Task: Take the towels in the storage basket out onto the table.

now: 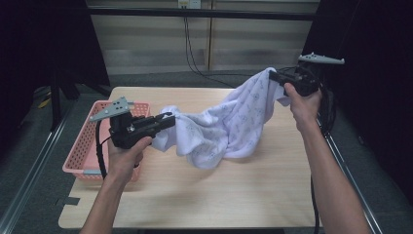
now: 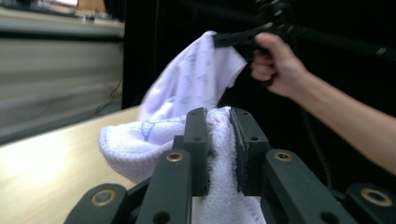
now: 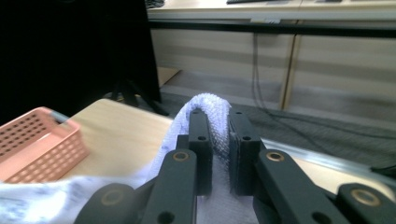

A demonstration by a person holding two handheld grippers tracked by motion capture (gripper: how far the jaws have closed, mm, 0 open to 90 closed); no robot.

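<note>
The left gripper (image 1: 168, 119) and right gripper (image 1: 274, 76) each clamp an end of the white towel (image 1: 229, 122) between closed fingers, its middle sagging onto the table (image 1: 195, 195).

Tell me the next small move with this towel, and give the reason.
Probably draw the two grippers apart to pull the towel flat. The left gripper and the right gripper each pinch an edge, but the cloth sags between them, its bunched middle on or near the table. The right one is higher, so levelling the hands should help too.
</note>
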